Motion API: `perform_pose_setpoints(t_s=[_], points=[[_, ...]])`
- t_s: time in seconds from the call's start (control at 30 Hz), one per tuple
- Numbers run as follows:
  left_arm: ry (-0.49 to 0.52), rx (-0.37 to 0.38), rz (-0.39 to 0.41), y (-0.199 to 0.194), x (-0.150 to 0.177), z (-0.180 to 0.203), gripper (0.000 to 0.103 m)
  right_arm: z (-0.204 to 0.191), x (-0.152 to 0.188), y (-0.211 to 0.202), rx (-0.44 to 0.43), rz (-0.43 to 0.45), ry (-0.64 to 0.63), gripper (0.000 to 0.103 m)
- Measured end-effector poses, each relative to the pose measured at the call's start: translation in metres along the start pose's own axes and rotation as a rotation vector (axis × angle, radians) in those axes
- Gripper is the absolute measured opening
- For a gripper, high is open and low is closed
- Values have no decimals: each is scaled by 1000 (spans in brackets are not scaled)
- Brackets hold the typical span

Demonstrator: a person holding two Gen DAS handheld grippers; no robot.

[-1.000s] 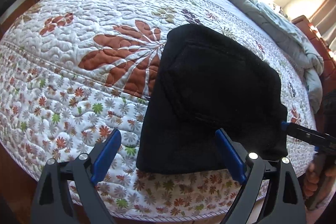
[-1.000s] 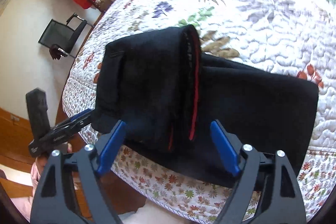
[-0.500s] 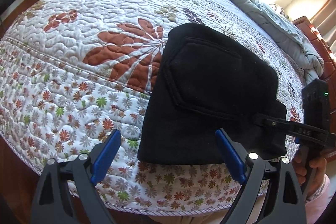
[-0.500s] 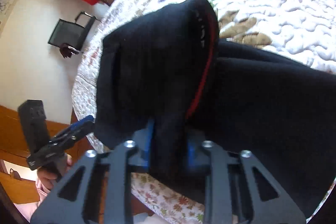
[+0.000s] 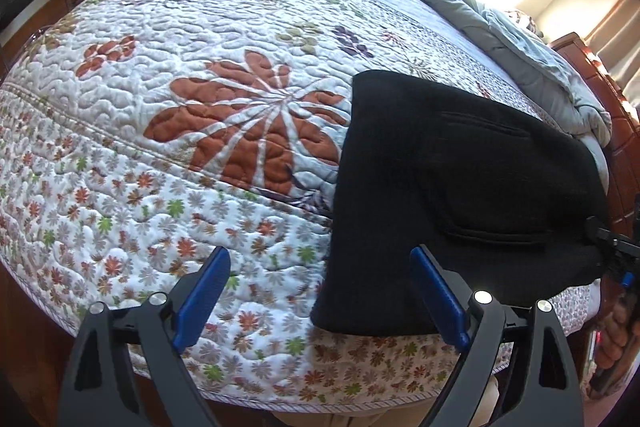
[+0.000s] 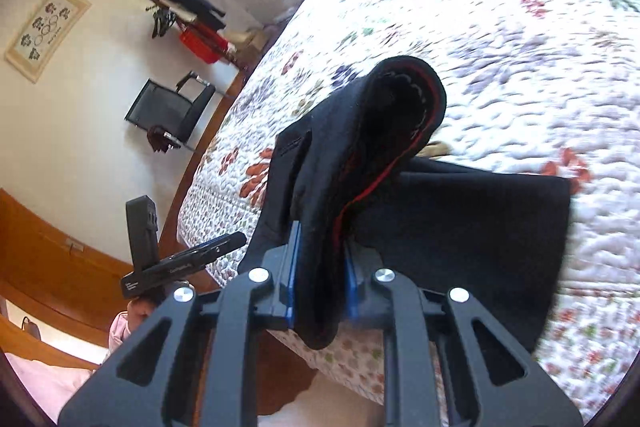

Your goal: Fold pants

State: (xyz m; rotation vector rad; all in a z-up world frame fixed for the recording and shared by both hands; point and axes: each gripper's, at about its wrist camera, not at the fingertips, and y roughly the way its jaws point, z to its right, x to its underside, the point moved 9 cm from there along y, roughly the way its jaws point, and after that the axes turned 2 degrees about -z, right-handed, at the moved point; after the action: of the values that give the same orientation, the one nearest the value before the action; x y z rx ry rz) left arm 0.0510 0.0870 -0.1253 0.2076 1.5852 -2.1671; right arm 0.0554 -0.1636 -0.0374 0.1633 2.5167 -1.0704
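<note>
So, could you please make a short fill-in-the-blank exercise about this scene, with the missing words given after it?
1. The pants on the quilt are ____ in colour.
2. The right tongs are shut on a fold of the ____.
3. The left tongs hold nothing and stand ____.
4. The trim inside the lifted waistband is ____.

Missing words: black; pants; open; red

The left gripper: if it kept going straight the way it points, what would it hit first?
Probably the flowered quilt, just left of the black pants; the left gripper is open and empty, though depth is hard to judge.
</note>
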Motion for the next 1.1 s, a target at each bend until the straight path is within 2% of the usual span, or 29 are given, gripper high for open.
perform_pose_setpoints(t_s=[0.2,0.33,0.47,0.57,0.63,0.7,0.77,0.9,1.0,1.07,1.1], points=[[32,15,-19,10,5,18,91,48,11,-40,81,41,65,17],[57,21,-35,18,7,31,91,80,26,-29,133,11,136,17],[77,22,-57,29,7,43,91,117,52,8,225,-92,168,18],[92,24,-74,37,4,49,91,127,56,15,221,-84,184,21],[104,22,-90,43,1,52,91,127,56,13,219,-96,178,31],[117,21,-98,48,-4,54,91,122,53,8,212,-104,151,34],[123,25,-104,52,-13,53,91,115,45,-3,189,-78,129,42],[112,83,-135,64,-34,54,91,120,18,-18,185,-19,134,52],[88,136,-175,79,-49,58,91,128,-2,-15,155,-5,159,52],[68,179,-201,89,-56,64,91,133,-10,-8,125,-8,177,41],[63,205,-211,93,-59,67,91,133,-16,-3,93,-9,183,26]])
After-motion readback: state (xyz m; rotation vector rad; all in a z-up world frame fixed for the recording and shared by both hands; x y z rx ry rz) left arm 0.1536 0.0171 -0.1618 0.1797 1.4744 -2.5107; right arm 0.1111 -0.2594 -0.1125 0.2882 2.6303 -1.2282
